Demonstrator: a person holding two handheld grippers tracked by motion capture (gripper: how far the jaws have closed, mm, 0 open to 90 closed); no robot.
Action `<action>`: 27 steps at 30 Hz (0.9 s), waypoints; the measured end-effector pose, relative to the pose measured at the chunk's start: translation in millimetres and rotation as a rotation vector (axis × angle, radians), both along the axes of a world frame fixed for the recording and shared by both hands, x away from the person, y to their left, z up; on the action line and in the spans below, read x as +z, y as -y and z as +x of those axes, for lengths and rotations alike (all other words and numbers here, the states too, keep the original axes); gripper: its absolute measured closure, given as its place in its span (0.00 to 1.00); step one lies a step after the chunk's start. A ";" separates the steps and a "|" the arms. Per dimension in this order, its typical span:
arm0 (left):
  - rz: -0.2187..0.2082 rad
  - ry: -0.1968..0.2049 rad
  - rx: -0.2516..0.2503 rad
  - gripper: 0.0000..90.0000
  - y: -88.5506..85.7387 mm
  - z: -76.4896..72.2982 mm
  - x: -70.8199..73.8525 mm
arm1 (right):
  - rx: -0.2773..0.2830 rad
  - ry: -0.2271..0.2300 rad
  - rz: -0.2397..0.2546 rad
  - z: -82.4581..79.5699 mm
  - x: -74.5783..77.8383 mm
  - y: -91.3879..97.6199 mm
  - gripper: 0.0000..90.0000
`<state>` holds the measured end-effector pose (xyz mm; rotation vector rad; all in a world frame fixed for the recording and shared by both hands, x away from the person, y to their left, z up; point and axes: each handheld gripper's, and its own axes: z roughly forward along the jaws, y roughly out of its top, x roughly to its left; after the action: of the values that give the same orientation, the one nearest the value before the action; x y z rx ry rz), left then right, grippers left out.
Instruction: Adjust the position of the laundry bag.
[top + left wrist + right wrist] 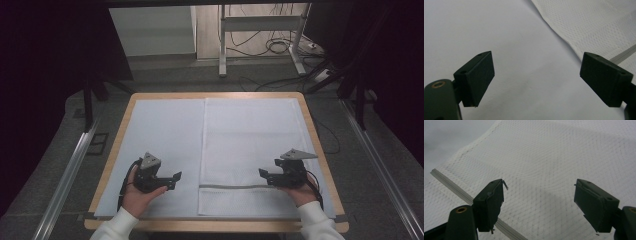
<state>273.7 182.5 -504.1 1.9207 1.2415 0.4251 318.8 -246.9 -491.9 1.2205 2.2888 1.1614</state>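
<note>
Logging the high view first: I have the left claw (176, 178) and the right claw (263, 174) both low over the near end of the tabletop (116, 131), tips turned inward toward each other. Item one, the white mesh cloth (250, 145), lies flat between and ahead of them, its long axis running away from me toward the far edge, its near short end close to the right claw. A grey band (230, 187) crosses the cloth near that end, at right angles to the long axis. The cloth sits on a pale blue mat (165, 145), which I take to be there to give a plain, smooth working surface.

Left gripper view: I read the left claw (536, 75) as wide open, nothing between the jaws. The mat (499, 37) lies under it; the cloth's long edge (559, 40) runs just beyond the jaw on the right of this view. I judge it is parked beside that edge, ready to take it.

Right gripper view: the right claw (539, 202) is wide open too and holds nothing. The cloth (549, 157) spreads under and ahead of it, the band (451, 185) passing beneath the jaw on the left of the frame.
</note>
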 end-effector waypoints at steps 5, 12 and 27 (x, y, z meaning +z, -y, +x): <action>-0.013 -0.027 0.010 0.15 1.5 1.5 -0.5 | 0.001 0.004 0.004 -1.0 1.1 3.5 0.26; -0.003 -0.047 -0.012 0.14 7.5 1.5 -0.5 | -0.007 0.024 -0.015 -2.5 3.1 8.8 0.26; -0.022 -0.061 -0.024 0.11 11.4 3.2 0.7 | -0.033 0.029 -0.030 -2.0 3.1 15.1 0.26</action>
<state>276.9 171.1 -503.4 1.9409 1.2561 0.3418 316.7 -262.0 -488.8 1.2180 2.2482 1.1224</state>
